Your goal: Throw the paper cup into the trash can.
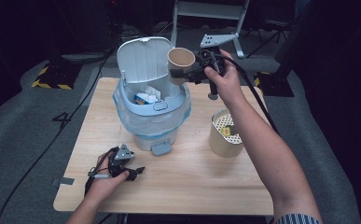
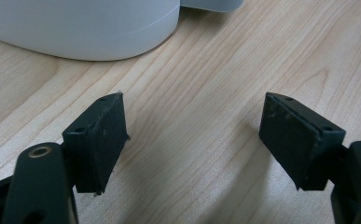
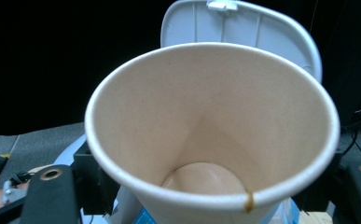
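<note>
1. The left gripper (image 1: 132,171) is black, with a small grey three-cornered plate on top and a black cable.
2. Its flat rectangular pads (image 2: 99,140) are matte black, with small screw holes.
3. The right gripper (image 1: 187,71) carries a larger grey perforated plate.
4. A striped sleeve (image 1: 295,219) covers the right upper arm.

A light wooden table (image 1: 192,182) carries a white pedal bin (image 1: 152,109) with its lid up, near the far edge, left of middle. A beige cylindrical container (image 1: 225,134) stands toward the right edge. The left gripper (image 1: 138,171) rests near the front-left corner.
</note>
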`<control>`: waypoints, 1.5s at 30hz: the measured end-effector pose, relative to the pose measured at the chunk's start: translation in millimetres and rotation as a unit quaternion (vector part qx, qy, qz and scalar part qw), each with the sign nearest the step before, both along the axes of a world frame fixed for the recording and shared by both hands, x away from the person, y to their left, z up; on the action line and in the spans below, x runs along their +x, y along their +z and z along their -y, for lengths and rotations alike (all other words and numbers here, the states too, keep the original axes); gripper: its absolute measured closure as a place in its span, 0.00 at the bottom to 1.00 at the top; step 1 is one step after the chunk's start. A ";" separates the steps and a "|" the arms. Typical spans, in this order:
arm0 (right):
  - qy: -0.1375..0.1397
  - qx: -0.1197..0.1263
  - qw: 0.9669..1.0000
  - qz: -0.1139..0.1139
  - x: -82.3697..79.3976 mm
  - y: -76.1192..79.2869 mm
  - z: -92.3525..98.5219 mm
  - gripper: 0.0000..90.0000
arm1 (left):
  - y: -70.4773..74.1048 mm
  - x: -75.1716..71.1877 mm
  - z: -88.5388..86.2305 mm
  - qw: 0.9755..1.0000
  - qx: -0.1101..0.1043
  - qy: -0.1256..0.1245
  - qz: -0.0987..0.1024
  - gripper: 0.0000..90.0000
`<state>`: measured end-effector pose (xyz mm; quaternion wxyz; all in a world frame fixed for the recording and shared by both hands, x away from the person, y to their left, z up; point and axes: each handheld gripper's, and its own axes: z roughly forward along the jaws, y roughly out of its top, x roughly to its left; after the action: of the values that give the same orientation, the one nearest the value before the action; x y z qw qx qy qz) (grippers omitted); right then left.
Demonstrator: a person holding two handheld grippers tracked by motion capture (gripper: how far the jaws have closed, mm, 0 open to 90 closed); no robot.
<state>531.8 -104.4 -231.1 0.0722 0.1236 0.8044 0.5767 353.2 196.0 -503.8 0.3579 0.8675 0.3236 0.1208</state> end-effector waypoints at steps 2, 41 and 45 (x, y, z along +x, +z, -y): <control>0.004 -0.007 1.000 -0.002 1.4 -2.1 -6.9 0.28 | 0.0 0.0 0.0 1.000 0.000 0.000 0.000 0.26; 0.019 -0.107 0.994 -0.002 2.5 -25.7 -53.1 0.18 | 0.1 -0.1 0.0 1.000 0.001 0.000 0.000 0.26; 0.013 -0.104 0.995 0.004 -0.4 -21.1 -47.3 0.18 | 0.1 0.0 -0.1 1.000 0.001 0.000 0.001 0.26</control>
<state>531.4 -57.0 -252.2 0.0800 0.1027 0.8611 0.4914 353.2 196.1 -503.7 0.3571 0.8678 0.3232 0.1220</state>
